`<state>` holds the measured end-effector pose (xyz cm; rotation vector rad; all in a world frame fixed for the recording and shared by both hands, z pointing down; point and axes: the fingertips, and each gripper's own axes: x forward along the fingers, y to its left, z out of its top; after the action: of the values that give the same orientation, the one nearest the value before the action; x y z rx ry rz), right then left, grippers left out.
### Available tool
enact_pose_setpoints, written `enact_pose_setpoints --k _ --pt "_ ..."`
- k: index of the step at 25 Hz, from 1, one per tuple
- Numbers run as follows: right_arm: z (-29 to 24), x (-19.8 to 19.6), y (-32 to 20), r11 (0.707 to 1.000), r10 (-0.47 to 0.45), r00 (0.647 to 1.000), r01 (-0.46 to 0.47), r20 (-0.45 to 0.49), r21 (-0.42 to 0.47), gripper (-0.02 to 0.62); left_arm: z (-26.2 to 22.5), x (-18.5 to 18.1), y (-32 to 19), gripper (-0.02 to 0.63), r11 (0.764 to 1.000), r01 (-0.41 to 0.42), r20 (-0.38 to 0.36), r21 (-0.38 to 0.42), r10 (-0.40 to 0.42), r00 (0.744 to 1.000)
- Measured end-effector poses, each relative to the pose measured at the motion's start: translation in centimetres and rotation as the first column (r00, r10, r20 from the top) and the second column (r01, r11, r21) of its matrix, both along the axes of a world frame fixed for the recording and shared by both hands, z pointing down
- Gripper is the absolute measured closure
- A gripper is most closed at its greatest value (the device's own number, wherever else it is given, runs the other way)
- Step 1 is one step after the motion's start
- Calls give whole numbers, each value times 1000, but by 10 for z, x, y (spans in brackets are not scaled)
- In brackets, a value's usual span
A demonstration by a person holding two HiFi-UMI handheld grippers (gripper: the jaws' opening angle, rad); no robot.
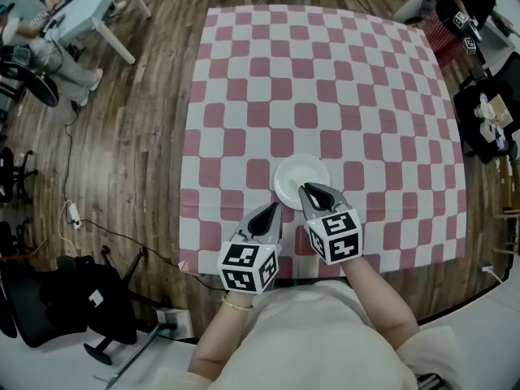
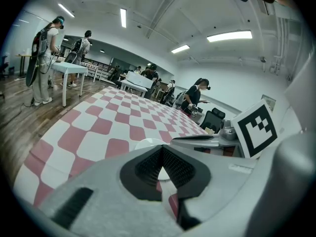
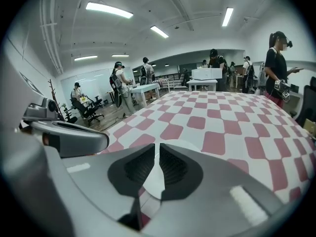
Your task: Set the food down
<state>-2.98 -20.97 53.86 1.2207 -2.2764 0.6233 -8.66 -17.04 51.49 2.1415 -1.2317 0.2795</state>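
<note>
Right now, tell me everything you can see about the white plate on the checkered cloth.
The white plate is round, smooth and glossy, looking like ceramic or plastic, with a shallow rim. It lies flat and empty on the red-and-white checkered tablecloth, near the edge closest to the person. In the head view the tips of the right gripper overlap its near rim; whether they touch it cannot be told.

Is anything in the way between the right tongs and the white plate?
No, nothing visible. The right tongs are at the near edge of the white plate, with nothing between their nearly closed jaws. The plate looks bare, and no food shows.
</note>
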Motion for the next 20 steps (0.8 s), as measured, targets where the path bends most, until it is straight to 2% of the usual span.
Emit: enact_pose_setpoints --k 8,20 --pt "-12 2 8 999 32 999 -33 14 27 589 -9 -2 8 606 1000 -2 0 21 2 1000" --pt "-32 1 23 996 40 999 -42 36 74 589 -18 -4 24 606 999 -13 2 44 13 1000"
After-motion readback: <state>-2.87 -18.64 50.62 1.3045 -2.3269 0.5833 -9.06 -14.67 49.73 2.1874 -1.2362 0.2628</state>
